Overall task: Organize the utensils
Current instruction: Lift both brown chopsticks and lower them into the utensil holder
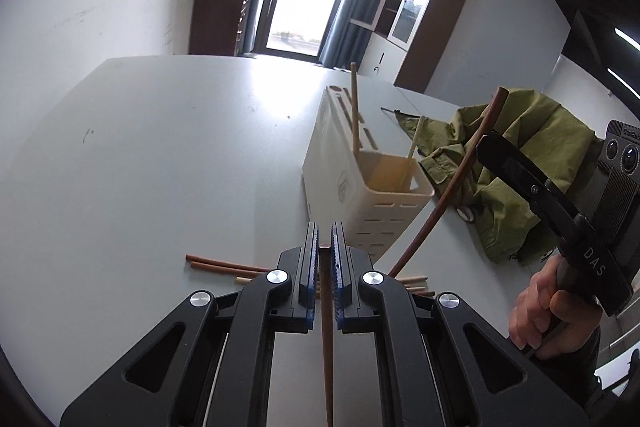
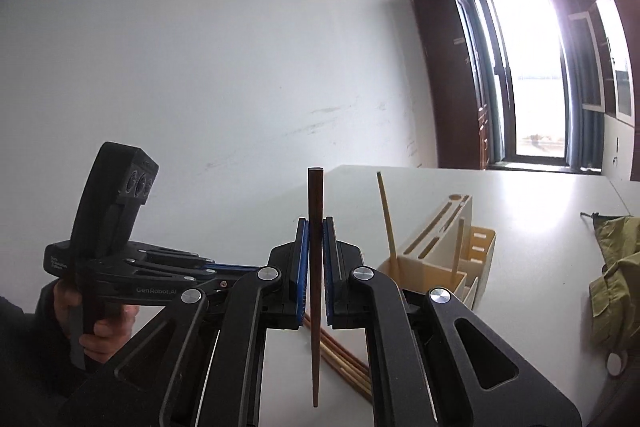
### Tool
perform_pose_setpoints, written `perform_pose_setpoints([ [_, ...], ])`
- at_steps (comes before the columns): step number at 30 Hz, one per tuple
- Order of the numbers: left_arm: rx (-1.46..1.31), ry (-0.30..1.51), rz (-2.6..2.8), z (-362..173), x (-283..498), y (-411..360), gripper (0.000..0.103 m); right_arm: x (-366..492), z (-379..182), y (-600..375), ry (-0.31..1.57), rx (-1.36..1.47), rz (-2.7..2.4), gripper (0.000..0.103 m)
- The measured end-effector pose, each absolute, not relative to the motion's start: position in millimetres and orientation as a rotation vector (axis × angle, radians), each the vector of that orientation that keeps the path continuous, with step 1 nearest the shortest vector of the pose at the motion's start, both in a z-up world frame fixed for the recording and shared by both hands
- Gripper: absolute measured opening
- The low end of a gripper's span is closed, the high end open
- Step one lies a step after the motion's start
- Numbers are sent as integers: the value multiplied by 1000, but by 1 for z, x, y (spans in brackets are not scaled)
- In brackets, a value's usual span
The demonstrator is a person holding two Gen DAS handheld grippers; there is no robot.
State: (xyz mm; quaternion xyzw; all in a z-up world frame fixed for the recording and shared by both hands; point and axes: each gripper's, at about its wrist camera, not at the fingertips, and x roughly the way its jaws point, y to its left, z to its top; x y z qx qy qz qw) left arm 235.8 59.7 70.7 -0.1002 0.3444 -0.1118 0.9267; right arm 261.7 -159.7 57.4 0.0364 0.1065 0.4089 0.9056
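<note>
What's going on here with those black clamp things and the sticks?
A person holds a clamp tool in each hand and is sorting chopsticks. The left gripper is shut on one dark chopstick, and the right gripper is shut on another dark chopstick, both lifted off the white table. More chopsticks lie loose on the table. Two pale ones already stand in the cream holder. A green jacket lies nearby.

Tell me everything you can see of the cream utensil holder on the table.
The utensil holder is cream plastic, boxy, and stands upright on the white table. Its sloped top has knife slots and a round hole; its open front bin has slotted walls. Two pale chopsticks lean in the bin. More chopsticks lie on the table by its base. A green jacket lies beside it; contact unclear.
</note>
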Motion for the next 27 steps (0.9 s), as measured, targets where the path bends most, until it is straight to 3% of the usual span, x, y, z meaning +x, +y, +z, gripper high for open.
perform_pose_setpoints([
  [16, -119, 391, -290, 221, 238, 31, 6, 278, 147, -181, -34, 92, 718, 7],
  [27, -86, 321, -306, 262, 262, 10, 6, 293, 132, -173, 1, 34, 642, 7],
])
